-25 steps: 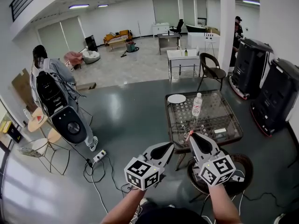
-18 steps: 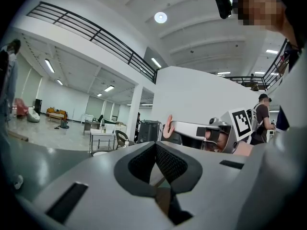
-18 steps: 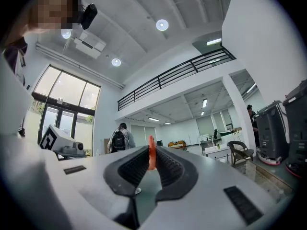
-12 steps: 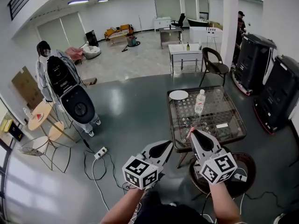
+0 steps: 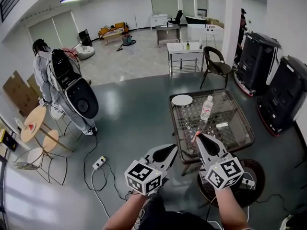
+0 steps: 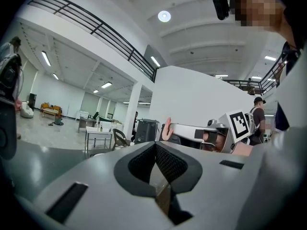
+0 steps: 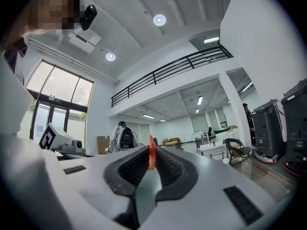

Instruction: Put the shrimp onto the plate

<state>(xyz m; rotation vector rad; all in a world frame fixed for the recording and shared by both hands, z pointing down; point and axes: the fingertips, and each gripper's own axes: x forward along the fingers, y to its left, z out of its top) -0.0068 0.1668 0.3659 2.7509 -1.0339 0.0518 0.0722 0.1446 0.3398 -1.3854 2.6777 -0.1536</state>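
Note:
In the head view both grippers are held low in front of me, short of the glass table (image 5: 232,127). My right gripper (image 5: 196,137) is shut on a small orange-pink shrimp (image 5: 194,138) that sticks out of its tip; the right gripper view shows the shrimp (image 7: 151,153) pinched upright between the jaws. My left gripper (image 5: 174,148) is shut with nothing in it, its jaws (image 6: 156,145) meeting. A white plate (image 5: 182,100) lies on the table's far left corner, well beyond both grippers.
A clear water bottle (image 5: 206,108) stands on the table to the right of the plate. A dark round stool (image 5: 250,176) sits under my right arm. A power strip (image 5: 99,163) and cables lie on the floor at left. A person with a backpack (image 5: 67,87) stands at far left.
Both grippers keep the same pose, and the shrimp stays clamped. The person with the backpack has shifted a little, and my view has drifted slightly.

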